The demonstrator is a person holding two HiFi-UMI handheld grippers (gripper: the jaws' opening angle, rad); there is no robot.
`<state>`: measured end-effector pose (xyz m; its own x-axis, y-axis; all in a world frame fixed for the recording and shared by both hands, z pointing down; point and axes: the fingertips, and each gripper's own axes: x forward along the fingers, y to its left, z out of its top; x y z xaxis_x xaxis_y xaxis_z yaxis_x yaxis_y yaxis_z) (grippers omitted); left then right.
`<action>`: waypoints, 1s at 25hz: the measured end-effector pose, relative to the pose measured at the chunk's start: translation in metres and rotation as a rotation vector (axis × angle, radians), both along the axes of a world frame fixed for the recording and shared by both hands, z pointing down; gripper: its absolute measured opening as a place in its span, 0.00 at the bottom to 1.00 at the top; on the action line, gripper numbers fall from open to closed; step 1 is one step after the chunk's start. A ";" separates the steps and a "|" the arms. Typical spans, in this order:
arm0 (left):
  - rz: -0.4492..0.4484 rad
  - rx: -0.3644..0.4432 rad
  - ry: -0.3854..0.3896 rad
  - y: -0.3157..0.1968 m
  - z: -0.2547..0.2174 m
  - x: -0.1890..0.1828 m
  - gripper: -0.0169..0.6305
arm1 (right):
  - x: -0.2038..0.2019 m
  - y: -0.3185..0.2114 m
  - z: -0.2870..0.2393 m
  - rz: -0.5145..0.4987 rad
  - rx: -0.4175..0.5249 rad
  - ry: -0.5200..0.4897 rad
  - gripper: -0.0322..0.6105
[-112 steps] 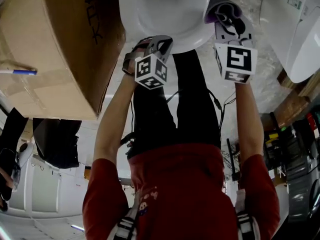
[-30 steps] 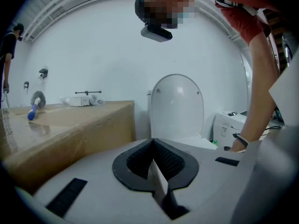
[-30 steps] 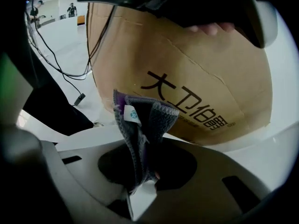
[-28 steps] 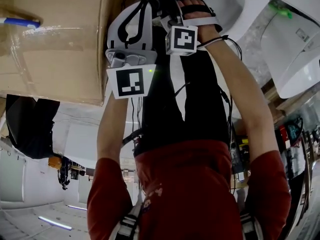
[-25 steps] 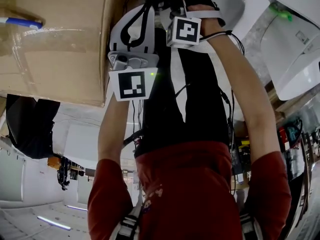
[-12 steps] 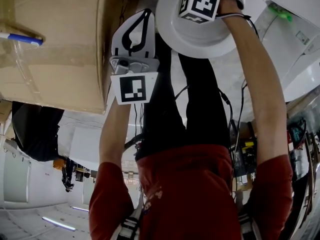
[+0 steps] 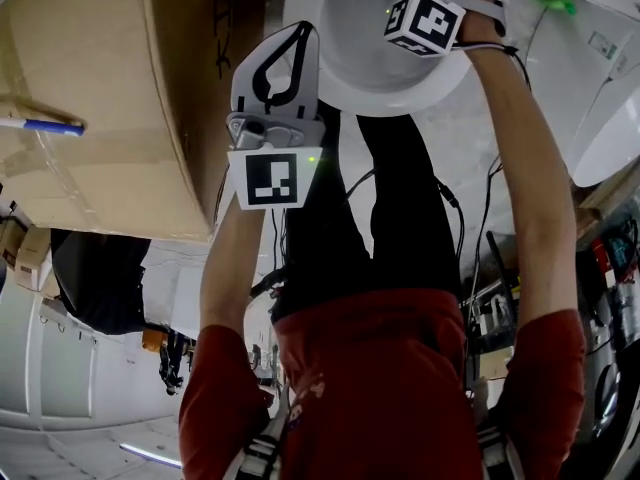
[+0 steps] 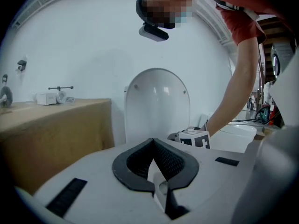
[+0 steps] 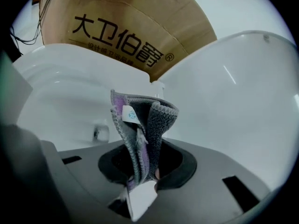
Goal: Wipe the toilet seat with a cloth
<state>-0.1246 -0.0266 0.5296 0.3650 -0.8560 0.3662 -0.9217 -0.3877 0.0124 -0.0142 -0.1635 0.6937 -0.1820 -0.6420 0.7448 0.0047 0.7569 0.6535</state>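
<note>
We see both arms stretched forward from the red sleeves, forearms bare. The left arm (image 7: 232, 268) is held straight but short of the toilet (image 7: 385, 63). It carries the left gripper (image 7: 297, 32) just to the right of the cardboard box (image 7: 95, 118) and to the near left of the bowl, with its jaws pointing toward the far side. In the left gripper view, the jaws of that gripper are pressed together with nothing between them. Beyond them the raised lid (image 8: 156, 104) stands upright against the wall. The right arm (image 7: 535, 198) reaches farther, out over the right part of the bowl. The marker cube (image 7: 425, 23) of the right gripper (image 9: 144, 175) sits above the white rim, and the top edge of the head view cuts off the hand. The left gripper view shows this arm coming down from the upper right to the cube, just right of the lid. In the right gripper view, the jaws are pinching the cloth (image 9: 142, 129), a folded grey and purple piece with a small white tag. It stands up from the jaws in front of the place where the bowl (image 9: 60, 92) on the left meets the raised lid on the right. We cannot tell whether the cloth touches the toilet. We also cannot tell a separate seat from the lid and the rim. The box, with its printed side facing us, stands behind the bowl at the far left.
</note>
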 end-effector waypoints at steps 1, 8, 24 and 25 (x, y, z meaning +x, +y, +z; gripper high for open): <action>0.007 0.004 0.004 -0.003 -0.001 0.006 0.05 | 0.011 0.000 0.001 0.016 -0.003 0.003 0.17; 0.053 -0.018 0.017 -0.011 -0.001 0.033 0.05 | 0.086 0.004 0.004 0.201 -0.055 -0.015 0.17; 0.049 0.010 0.067 -0.015 -0.060 0.050 0.05 | 0.152 0.027 0.000 0.430 -0.207 0.010 0.17; 0.046 0.014 0.066 -0.013 -0.068 0.048 0.05 | 0.155 0.038 -0.002 0.465 -0.242 -0.003 0.17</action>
<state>-0.0763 -0.0400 0.4615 0.4274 -0.8424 0.3283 -0.9001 -0.4305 0.0672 0.1406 -0.1252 0.6916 0.0788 -0.4651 0.8817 -0.3696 0.8078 0.4591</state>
